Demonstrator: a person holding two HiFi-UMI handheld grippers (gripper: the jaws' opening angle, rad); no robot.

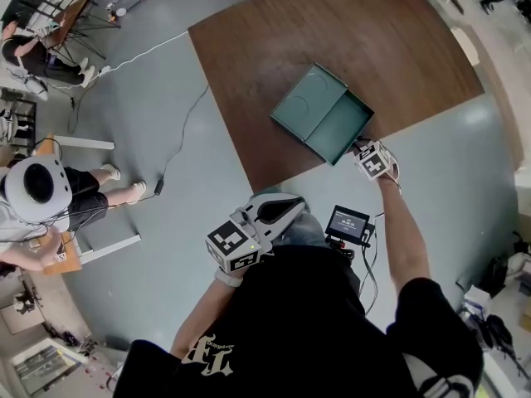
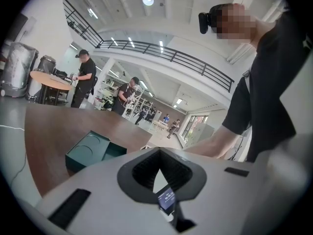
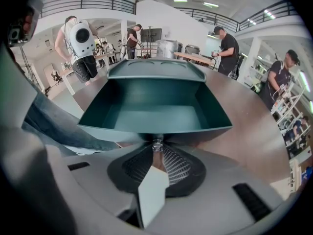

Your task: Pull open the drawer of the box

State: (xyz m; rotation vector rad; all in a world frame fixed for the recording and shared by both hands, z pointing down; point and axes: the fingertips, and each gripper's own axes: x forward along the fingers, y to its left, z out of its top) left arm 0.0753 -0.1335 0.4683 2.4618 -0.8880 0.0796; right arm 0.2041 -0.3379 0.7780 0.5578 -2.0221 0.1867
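The teal box (image 1: 305, 99) lies on the brown table (image 1: 398, 40) at the centre of the head view, its long axis running upper left to lower right. Its drawer (image 1: 342, 128) stands pulled out toward the lower right, showing only a bare teal floor. The right gripper (image 3: 157, 153) pinches the small knob (image 3: 157, 144) on the drawer's front, a knob too small to make out from the head view. The left gripper (image 2: 159, 153) hangs at lower centre, jaws together on nothing.

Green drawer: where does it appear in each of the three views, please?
Head view: drawer, right of centre, pulled out of the box.
Left gripper view: lower left, small, beside the box.
Right gripper view: centre, large, its inside facing the camera.
Shared landmark: the brown table under it.
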